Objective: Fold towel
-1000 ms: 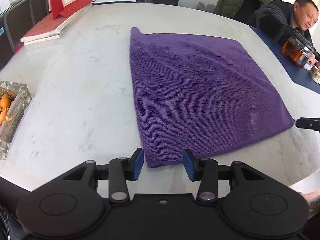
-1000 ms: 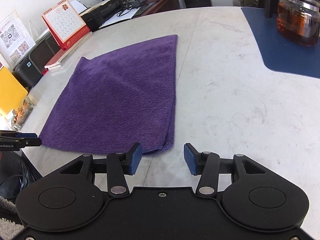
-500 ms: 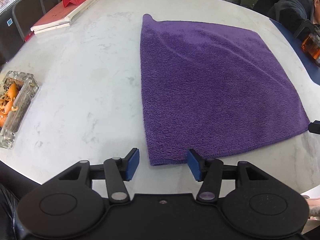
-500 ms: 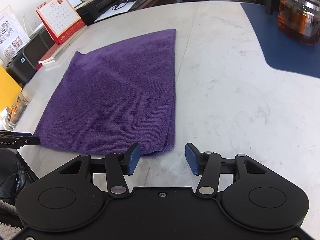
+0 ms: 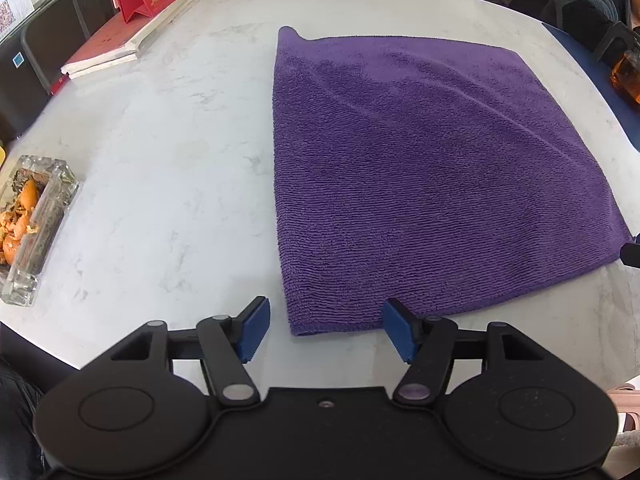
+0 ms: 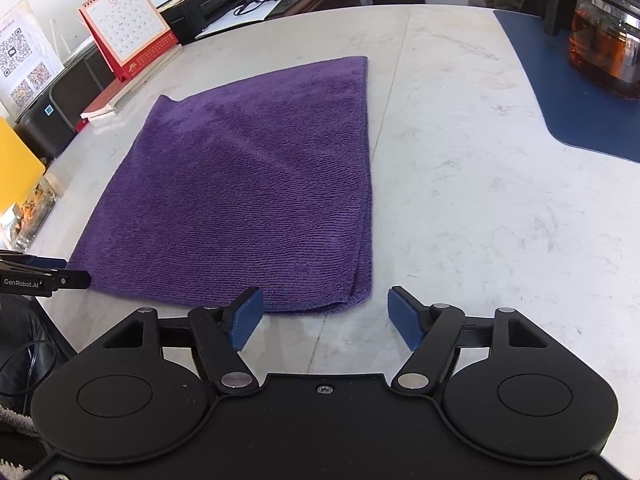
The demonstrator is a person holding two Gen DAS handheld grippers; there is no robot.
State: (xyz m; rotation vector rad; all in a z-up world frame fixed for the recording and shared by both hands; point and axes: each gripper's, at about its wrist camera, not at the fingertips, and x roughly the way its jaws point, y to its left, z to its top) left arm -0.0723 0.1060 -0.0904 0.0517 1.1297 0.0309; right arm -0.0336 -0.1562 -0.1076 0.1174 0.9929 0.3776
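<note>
Towel (image 5: 420,176), purple and already doubled over once, lay flat across the middle of the pale tabletop (image 5: 160,184). Over the last second both views had crept nearer its lower corners, which suggested the next fold's pickup was about to start. Left claw (image 5: 325,330) stood wide open, framing the near corner without touching it; right claw (image 6: 325,318), low in its frame, gaped likewise, holding nothing

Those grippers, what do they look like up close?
Both the left gripper and the right gripper are matte black plastic: two round discs, silver pivot screws, angled linkage bars, and ridged blue fingertips. White "GenRobot.AI" lettering marks the left one's side, seen from the right camera.
</note>
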